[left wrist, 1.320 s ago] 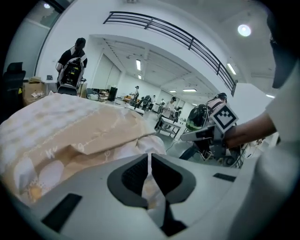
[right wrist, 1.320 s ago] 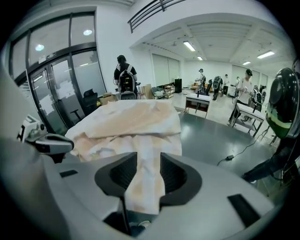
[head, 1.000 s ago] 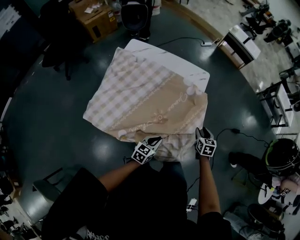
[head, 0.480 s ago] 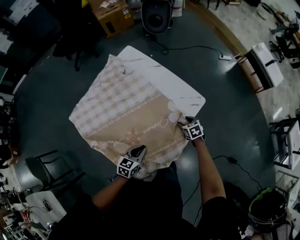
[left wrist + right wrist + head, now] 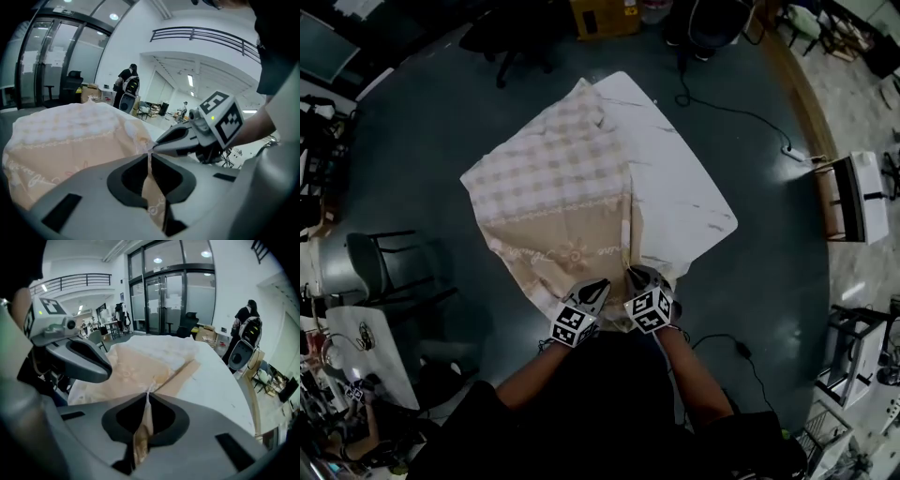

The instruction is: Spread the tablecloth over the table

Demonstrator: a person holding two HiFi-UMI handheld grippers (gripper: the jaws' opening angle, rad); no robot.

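Since a moment ago the right gripper (image 5: 635,275) has swung in from the cloth's corner at about 3 o'clock to sit just beside the left gripper (image 5: 598,286) at 6 o'clock on the table (image 5: 680,192). Its jaws have just been closing and are pressed together on a thin fold of the tablecloth (image 5: 548,202). The left gripper's jaws are likewise pinched on an edge of the same cloth, the two sets of tips almost meeting. With that the cloth has drawn over — it covers the table's half from 6 round through 9 to 12 o'clock, the checked part toward 12 and the plain beige part with its pale scroll border toward 6. A straight folded edge runs up the middle, and the white marbled top from 1 to 5 o'clock lies bare. The table's near corner is hidden under the grippers and bunched cloth, and from above I cannot tell how far the cloth hangs past the 9 o'clock edge. In both gripper views the pinched strip runs down between the pads and out of sight behind the gripper body. A chair (image 5: 380,267) stands off at 9 o'clock, half lost in shadow.
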